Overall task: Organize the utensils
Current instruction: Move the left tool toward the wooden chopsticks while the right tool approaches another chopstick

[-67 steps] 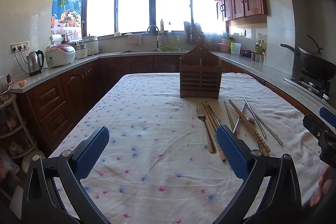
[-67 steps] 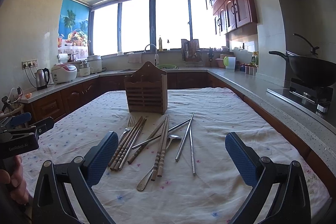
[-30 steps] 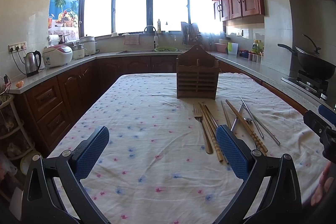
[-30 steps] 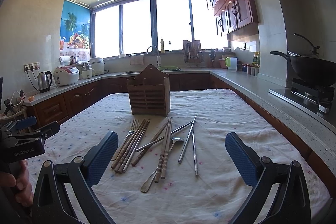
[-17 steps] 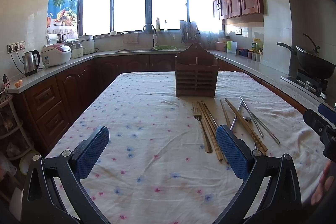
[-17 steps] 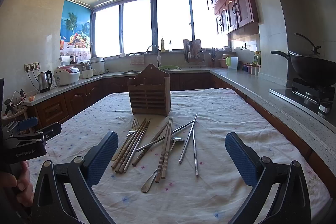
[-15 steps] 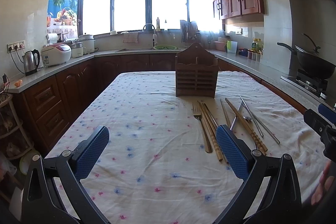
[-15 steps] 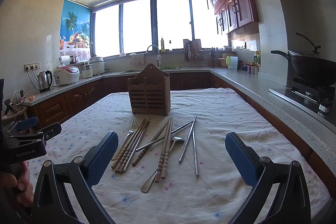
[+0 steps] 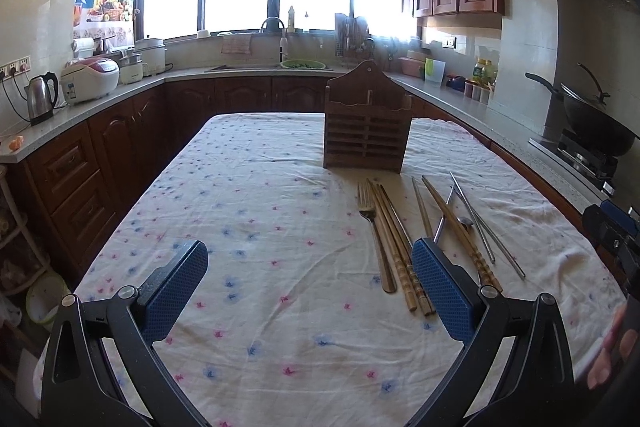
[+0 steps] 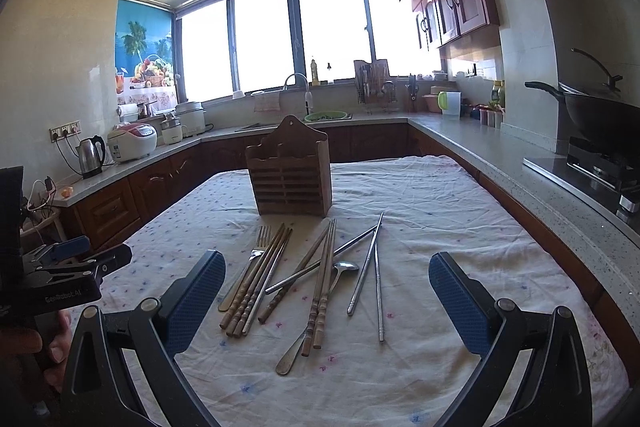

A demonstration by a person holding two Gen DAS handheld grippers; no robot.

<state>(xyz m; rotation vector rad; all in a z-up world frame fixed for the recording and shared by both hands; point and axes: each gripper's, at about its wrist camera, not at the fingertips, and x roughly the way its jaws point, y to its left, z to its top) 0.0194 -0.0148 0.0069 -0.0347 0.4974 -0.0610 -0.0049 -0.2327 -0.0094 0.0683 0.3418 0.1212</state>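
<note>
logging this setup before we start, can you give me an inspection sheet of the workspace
surface: table under a wrinkled floral tablecloth, faint stains near the front.
job's things: wooden utensil holder upright, nothing seen in it; fork, spoon, wooden chopsticks and metal chopsticks lie loose and partly crossed in front of it.
clutter: nothing seen on the cloth besides these.
grippers: left gripper open, over bare cloth left of the utensils; right gripper open, over the pile; neither holds anything.
cables: cords at the wall sockets beside the kettle.
surroundings: rice cooker, sink, wok on the stove.
</note>
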